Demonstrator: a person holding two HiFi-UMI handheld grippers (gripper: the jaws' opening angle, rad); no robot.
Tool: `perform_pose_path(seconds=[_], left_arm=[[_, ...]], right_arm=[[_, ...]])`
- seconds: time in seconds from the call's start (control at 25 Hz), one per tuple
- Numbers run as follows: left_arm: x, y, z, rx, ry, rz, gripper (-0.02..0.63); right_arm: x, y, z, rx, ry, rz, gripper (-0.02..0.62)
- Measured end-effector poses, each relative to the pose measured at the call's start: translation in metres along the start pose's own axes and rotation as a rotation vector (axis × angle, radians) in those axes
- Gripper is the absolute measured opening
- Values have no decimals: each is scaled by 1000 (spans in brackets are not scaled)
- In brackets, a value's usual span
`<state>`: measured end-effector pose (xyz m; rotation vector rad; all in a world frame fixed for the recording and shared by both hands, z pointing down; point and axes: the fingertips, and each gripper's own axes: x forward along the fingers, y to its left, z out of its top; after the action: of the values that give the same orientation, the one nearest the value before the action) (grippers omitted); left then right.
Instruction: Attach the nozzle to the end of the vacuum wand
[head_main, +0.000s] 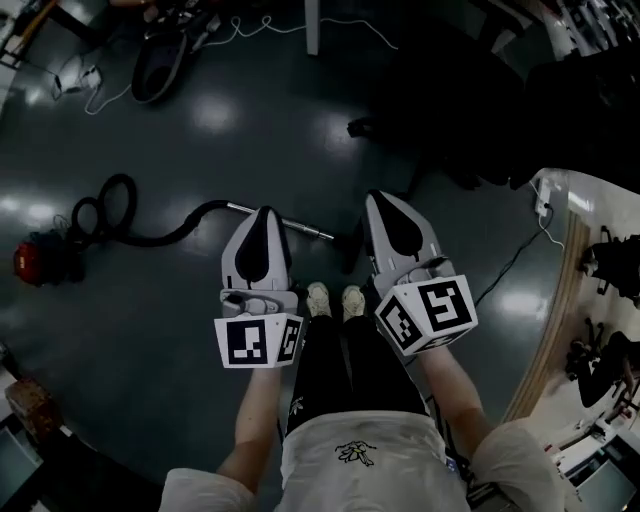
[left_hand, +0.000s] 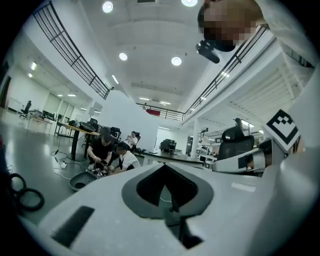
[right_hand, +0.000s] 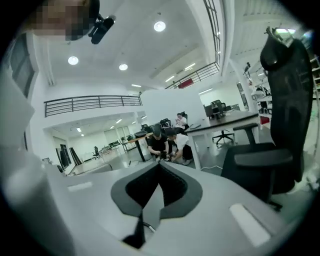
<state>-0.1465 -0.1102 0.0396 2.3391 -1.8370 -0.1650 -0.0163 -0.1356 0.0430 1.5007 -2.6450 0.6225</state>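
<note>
The vacuum lies on the dark floor in the head view: a red canister (head_main: 35, 260) at the left, a looped black hose (head_main: 150, 236), and a metal wand (head_main: 290, 224) that runs right from it. A dark shape (head_main: 348, 250) lies just past the wand's end; I cannot tell whether it is the nozzle. My left gripper (head_main: 262, 214) and right gripper (head_main: 386, 200) are held level, well above the floor, side by side over my shoes. Both are shut with nothing between the jaws, as the left gripper (left_hand: 165, 164) and right gripper (right_hand: 159, 165) show in their own views.
Two people (left_hand: 112, 156) crouch over a grey basin (head_main: 160, 65) on the floor ahead, near white cables (head_main: 250, 28). A black office chair (right_hand: 272, 145) stands close on the right beside a desk (right_hand: 225, 120). A white table edge (head_main: 565, 330) curves along my right.
</note>
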Motion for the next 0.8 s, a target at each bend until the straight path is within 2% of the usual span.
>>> perform_pose_path(seconds=[0.12,0.24,0.48,0.8], left_arm=[[-26,-26,80,19,-22,19,3],[-53,-41,120,30,-40,17,3],[-88,-57,131,28,-34,-14,3],[-90,-73,151,71,-78,-43,3]], right_arm=[[-39,38,74,-43,-21,21,8],[-76,61,105,-72,-35,20,8],[-117,85,108,-78,-46,47,8],[-123,84,117,-56,-73,42,6]])
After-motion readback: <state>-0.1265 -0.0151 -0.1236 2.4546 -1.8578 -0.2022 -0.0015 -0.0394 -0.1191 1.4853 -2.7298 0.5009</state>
